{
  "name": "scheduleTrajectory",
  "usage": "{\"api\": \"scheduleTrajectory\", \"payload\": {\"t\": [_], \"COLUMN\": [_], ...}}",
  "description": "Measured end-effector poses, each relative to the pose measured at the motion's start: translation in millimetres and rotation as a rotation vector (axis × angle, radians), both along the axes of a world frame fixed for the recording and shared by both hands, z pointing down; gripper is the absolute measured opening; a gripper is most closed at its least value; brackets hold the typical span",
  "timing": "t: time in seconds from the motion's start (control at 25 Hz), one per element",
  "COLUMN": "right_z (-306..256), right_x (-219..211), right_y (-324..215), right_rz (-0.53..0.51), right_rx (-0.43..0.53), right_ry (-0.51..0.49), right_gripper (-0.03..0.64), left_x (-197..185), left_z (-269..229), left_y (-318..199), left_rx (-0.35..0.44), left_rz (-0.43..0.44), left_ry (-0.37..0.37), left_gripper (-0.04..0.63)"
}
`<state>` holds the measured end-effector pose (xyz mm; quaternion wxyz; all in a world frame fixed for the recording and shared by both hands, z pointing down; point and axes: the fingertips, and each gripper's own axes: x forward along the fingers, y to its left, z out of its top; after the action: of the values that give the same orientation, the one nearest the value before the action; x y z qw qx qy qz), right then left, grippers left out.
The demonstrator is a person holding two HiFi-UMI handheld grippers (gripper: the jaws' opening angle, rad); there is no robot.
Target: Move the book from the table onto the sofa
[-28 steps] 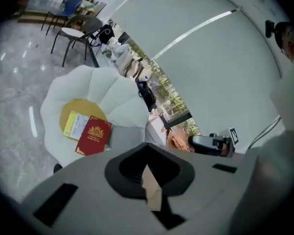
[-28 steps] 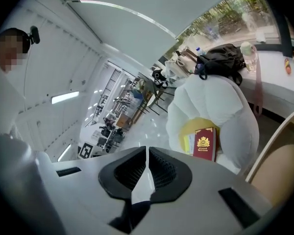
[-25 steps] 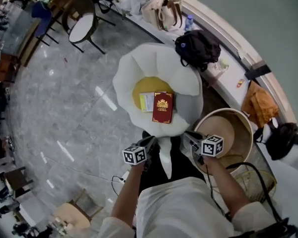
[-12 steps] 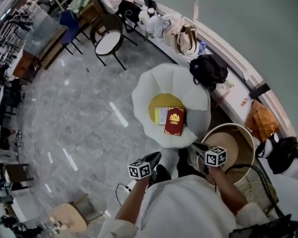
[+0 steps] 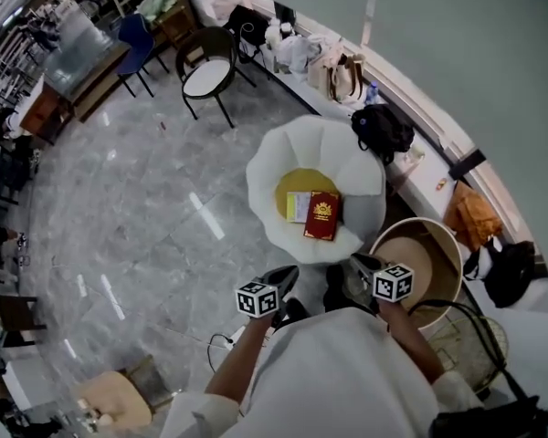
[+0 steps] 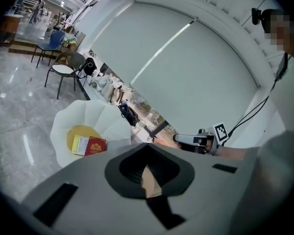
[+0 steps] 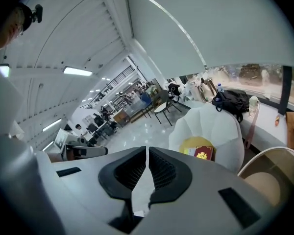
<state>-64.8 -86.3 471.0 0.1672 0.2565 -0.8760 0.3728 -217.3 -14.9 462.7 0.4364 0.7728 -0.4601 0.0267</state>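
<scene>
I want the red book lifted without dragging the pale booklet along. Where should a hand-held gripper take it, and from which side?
Take the red book by its long edge away from the pale booklet, probably coming from the head view's right: it lies flat, with its other long edge against the booklet.

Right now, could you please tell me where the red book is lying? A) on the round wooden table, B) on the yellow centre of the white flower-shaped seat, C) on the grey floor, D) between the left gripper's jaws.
B: the red book lies on the yellow centre of the white flower-shaped seat, beside a pale booklet.
</scene>
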Motion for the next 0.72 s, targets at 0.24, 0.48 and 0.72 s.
{"api": "scheduleTrajectory", "payload": {"t": [0.24, 0.48, 0.72], "right_z": [-20.7, -43.9, -58.3], "right_x": [-10.3, -7.9, 9.0], "right_y": [40.5, 67.5, 75.4], "right_rz": [0.034, 0.096, 0.113], "right_rx": [0.093, 0.162, 0.197], "right_ry": [0.057, 0.068, 0.069], "right_gripper": [0.043, 0.043, 0.041], "left_x": [-15.1, -12.2, -7.9], "left_z": [-15.5, -23.7, -35.4], "left_y": [36.9, 65.6, 63.1], "left_rx": [0.04, 0.056, 0.075], "left_rz": [0.052, 0.135, 0.137], "left_ry": [-0.025, -0.065, -0.048], "left_gripper": [0.002, 0.002, 0.002]}}
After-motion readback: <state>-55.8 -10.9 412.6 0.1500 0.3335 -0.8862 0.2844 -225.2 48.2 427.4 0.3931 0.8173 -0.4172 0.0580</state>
